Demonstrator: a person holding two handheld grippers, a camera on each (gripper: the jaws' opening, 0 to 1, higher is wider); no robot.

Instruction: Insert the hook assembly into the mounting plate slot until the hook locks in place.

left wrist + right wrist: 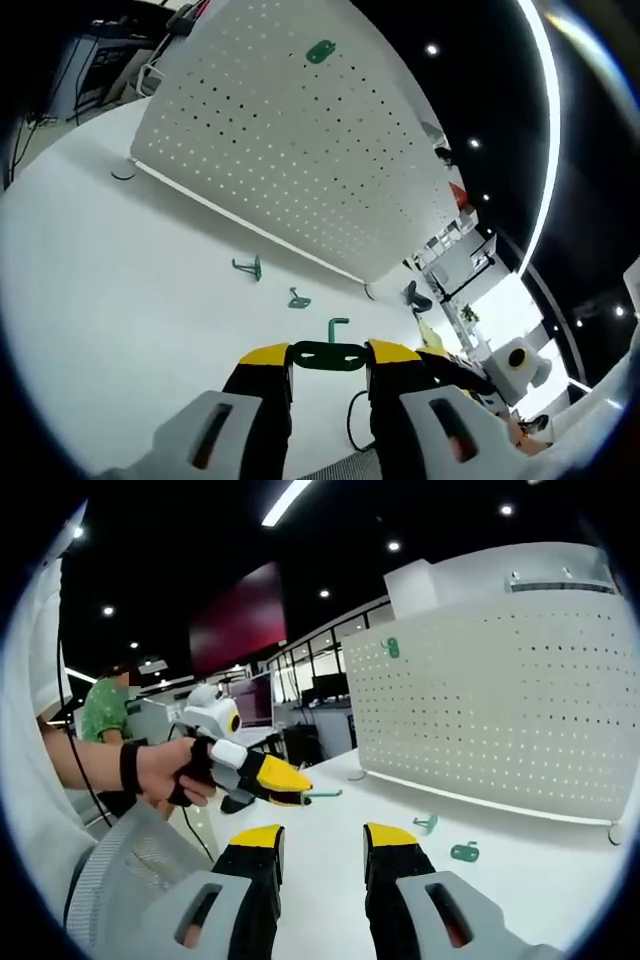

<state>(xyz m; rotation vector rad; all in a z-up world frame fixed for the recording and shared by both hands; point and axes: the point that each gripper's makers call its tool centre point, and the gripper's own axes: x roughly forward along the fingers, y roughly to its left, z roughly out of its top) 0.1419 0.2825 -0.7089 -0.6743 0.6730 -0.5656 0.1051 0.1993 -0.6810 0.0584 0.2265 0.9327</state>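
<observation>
The white worktop [120, 280] carried a large white pegboard [290, 130], standing upright and pierced with rows of small holes. In the right gripper view the same pegboard [500, 700] rose at the far side of the worktop [540, 880]. A green mounting plate [320, 51] sat fixed high on the board's face, also seen in the right gripper view [392, 647].

The left claw [329, 357] was closed across a green hook assembly [329, 350], gripping its flat plate between the yellow-tipped jaws with the hook stem pointing up. In the right gripper view this left claw [295, 790], held in a person's hand [175, 770], carried the hook assembly [322, 794] above the worktop, well apart from the board.

The right claw [322, 842] stood wide with nothing between its jaws.

Two small green hooks lay on the worktop near the board's foot [249, 266] [298, 299], apart from each other.
</observation>
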